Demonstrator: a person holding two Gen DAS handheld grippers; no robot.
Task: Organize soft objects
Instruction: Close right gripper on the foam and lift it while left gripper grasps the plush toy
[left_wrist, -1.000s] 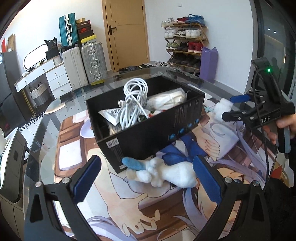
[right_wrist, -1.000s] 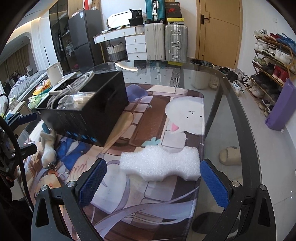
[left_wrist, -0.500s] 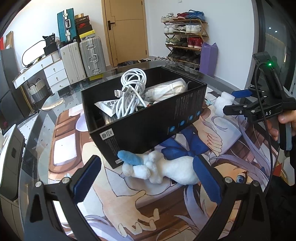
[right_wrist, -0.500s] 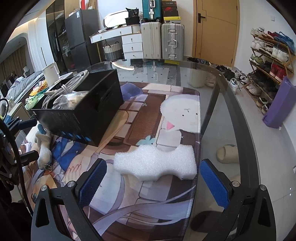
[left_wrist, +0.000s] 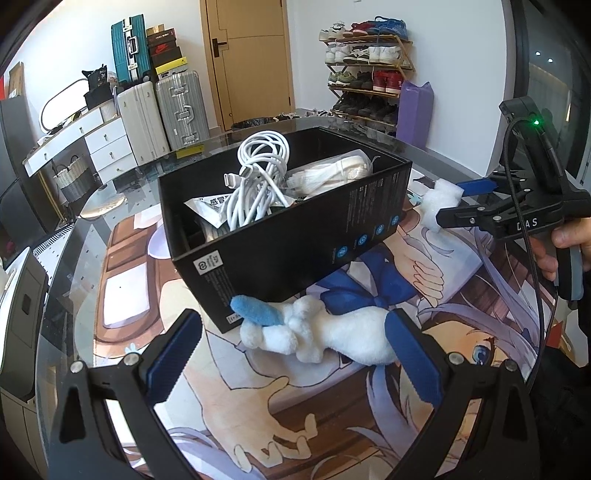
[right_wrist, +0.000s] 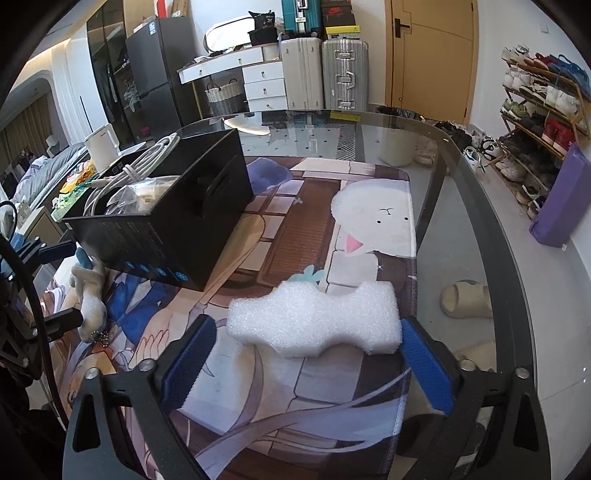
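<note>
A glass desk (right_wrist: 461, 177) carries a printed mat (right_wrist: 280, 236); on the mat lie a black box (left_wrist: 295, 236), a plush toy (left_wrist: 325, 332) and a white foam piece (right_wrist: 314, 325).

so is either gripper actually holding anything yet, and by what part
Nothing is held yet. The right gripper has been closing around the foam block; the left gripper, open, frames the plush toy.

White foam block (right_wrist: 314, 321) lies flat; white plush toy (left_wrist: 325, 334) seemingly touches black box (left_wrist: 295, 236).

Box crowds my left side; right side open.
The black box (left_wrist: 295, 236) stands against the plush toy (left_wrist: 317, 332); the surface (right_wrist: 461, 229) beyond the foam block (right_wrist: 317, 325) lies bare.
</note>
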